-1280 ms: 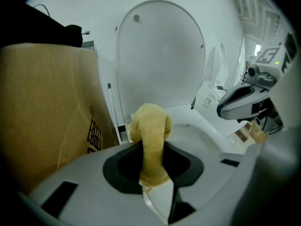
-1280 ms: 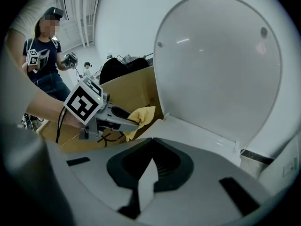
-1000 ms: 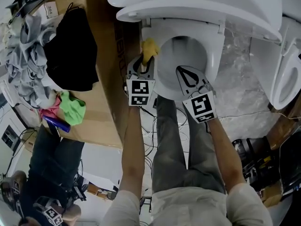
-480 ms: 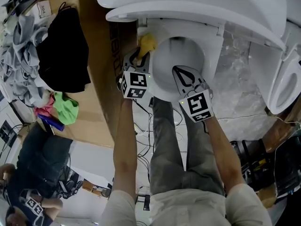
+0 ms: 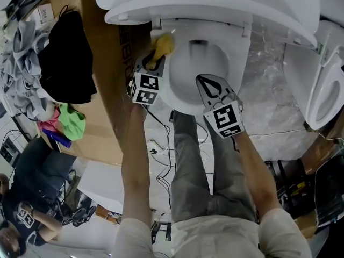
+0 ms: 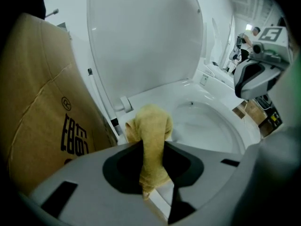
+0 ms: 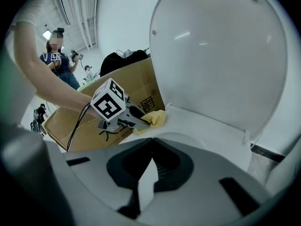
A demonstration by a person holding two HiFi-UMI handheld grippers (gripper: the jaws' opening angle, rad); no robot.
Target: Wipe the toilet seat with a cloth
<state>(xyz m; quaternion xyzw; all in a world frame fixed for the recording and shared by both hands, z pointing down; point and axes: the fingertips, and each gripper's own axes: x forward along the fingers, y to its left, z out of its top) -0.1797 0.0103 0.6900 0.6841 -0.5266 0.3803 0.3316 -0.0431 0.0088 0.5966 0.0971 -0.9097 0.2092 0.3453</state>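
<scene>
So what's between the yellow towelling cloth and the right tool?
Only the white toilet's bare open bowl, seen in the head view. The yellow towelling cloth, clamped in the left tool, sits on the seat rim; the right tool is shut, empty.

Cluttered room all round me.
Cardboard box (image 5: 105,90) on my left, black bundle (image 5: 67,63) on it, grey rags (image 5: 20,58) beyond; cables (image 5: 161,140) underfoot, crinkled silvery floor (image 5: 269,104) right.

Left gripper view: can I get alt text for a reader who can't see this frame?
The left gripper, jaws shut on a yellow cloth, holds it at the back left of the toilet rim, close to the hinge. The raised lid fills the top, a cardboard box stands at left, and the right gripper shows at the right edge.
</scene>
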